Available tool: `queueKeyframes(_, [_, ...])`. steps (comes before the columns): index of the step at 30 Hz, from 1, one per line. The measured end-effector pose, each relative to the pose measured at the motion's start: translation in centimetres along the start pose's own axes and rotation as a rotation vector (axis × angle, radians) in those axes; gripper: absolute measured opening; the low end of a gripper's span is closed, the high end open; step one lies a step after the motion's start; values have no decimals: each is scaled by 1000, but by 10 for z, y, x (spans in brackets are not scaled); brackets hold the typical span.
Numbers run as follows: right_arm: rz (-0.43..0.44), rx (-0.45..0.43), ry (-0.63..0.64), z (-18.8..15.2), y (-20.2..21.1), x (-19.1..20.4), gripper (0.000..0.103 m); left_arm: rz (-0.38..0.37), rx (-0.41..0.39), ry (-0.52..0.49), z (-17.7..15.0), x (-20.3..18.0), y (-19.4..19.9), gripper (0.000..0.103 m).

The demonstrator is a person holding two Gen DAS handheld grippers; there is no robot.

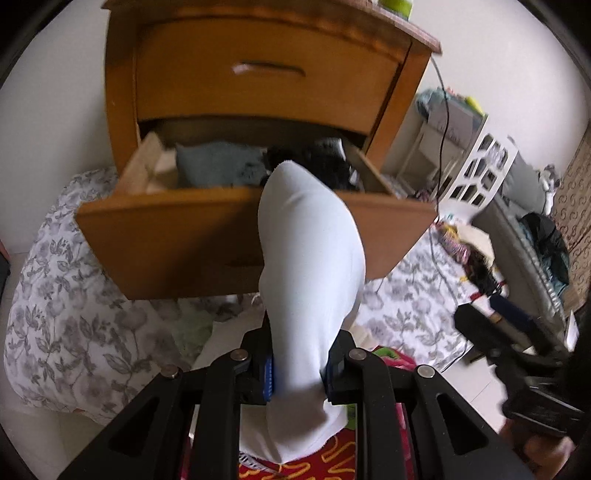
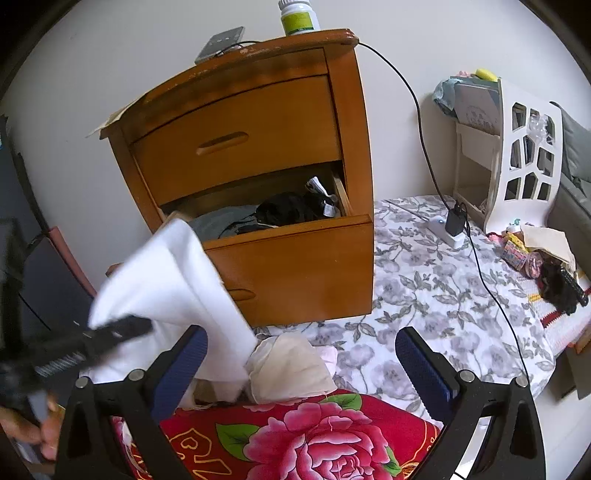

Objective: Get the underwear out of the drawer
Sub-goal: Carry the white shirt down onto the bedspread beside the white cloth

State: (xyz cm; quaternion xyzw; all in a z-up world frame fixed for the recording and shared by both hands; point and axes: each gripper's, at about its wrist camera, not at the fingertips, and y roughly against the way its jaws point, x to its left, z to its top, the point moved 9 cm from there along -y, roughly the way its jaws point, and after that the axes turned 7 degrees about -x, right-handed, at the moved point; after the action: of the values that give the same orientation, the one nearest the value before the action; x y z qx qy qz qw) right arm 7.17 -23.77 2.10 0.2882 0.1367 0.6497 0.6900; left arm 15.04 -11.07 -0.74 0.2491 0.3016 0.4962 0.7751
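Label writing on green bottle (image 2: 299, 18) perhaps too blurred; underwear (image 1: 310, 266) in left gripper (image 1: 299, 373) jaws.

1. Ahead of your right jaws, the floral sheet (image 2: 424, 280) carries the wooden nightstand (image 2: 258, 147).
2. Right of them, a white power strip (image 2: 448, 232) lies on it.
3. Just under them lie a red flowered blanket (image 2: 314, 435) and cream cloth (image 2: 291, 369).
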Motion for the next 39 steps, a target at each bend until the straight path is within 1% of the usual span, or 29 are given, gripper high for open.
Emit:
queueKeyframes(3, [2,7,1,-2,-2,0,103,13,30,-9,-8,-2,-18,21])
queueKeyframes(10, [1,19,-2,-4,-6,-2,103,22,136,0,-39,3,-52,21])
queueKeyframes(13, [0,25,-2,-6,-8,-3,103,38,172,21,-49,9,-64,21])
queueKeyframes(19, [1,33,1,-7,-9,-3,103,63,212,82,-61,27,-82,21])
queueKeyframes(24, [4,43,11,-8,-11,0,103,73,224,84,-68,28,-88,22])
queueKeyframes(31, [6,56,17,-12,-14,0,103,60,197,106,-64,27,-78,26])
queueKeyframes(39, [7,69,28,-14,-19,3,103,44,164,88,-61,23,-54,40])
